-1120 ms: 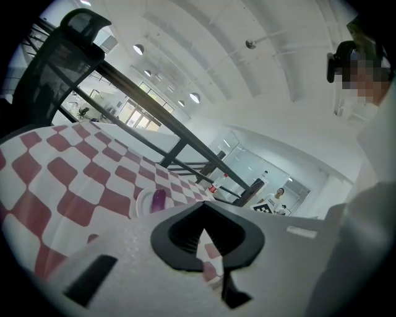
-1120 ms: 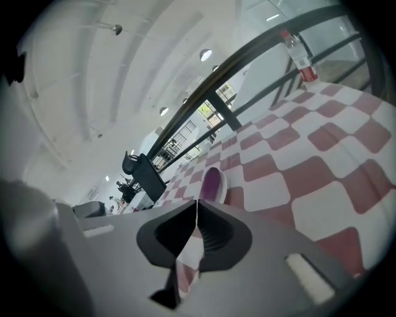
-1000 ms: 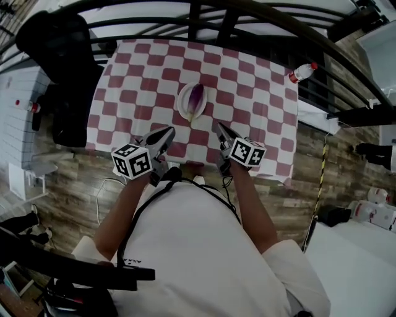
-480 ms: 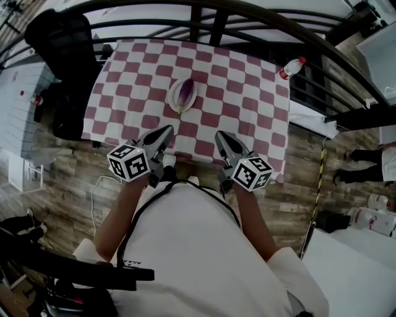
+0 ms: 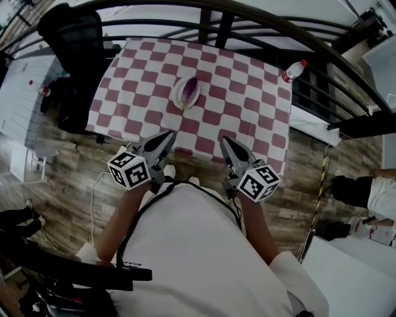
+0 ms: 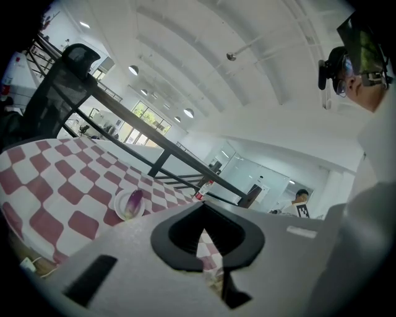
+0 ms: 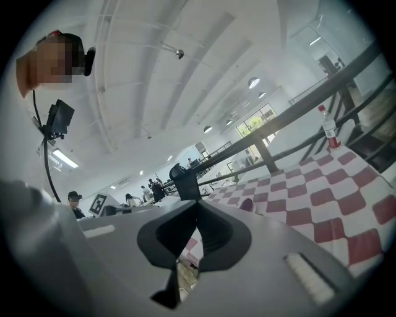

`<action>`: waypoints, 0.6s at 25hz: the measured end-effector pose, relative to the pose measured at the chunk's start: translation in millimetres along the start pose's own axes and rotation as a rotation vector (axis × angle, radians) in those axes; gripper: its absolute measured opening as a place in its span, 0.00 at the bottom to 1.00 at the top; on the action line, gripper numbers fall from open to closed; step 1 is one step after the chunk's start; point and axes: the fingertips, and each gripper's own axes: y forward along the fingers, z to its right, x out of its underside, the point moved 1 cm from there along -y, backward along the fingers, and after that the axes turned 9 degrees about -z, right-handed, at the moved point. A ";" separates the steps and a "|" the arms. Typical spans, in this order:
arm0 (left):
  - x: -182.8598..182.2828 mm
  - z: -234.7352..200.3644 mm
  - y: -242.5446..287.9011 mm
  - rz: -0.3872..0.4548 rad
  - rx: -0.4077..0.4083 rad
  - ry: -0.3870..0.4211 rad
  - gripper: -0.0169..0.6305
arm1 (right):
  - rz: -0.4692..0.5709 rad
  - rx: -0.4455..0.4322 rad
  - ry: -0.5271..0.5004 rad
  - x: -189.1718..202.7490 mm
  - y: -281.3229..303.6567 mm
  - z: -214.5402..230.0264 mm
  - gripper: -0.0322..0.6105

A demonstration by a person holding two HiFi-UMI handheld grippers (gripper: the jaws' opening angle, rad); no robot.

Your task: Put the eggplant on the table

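Note:
A purple eggplant lies on a white plate in the middle of the checkered table. The left gripper view shows the same eggplant on its plate, ahead and to the left. My left gripper hangs over the table's near edge, shut and empty, well short of the plate. To its right, my right gripper is at the same edge, shut, with nothing held.
A plastic bottle stands at the table's far right corner. A black chair is at the far left. Dark metal rails run behind the table. Other people stand in the background.
Both grippers have drawn back from the plate toward the table's near edge and risen. The right gripper has rolled. The eggplant and plate have not moved.

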 end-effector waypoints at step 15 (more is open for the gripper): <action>-19.1 -23.0 -20.1 -0.044 0.057 0.019 0.04 | 0.021 0.026 -0.013 -7.1 35.2 -33.9 0.06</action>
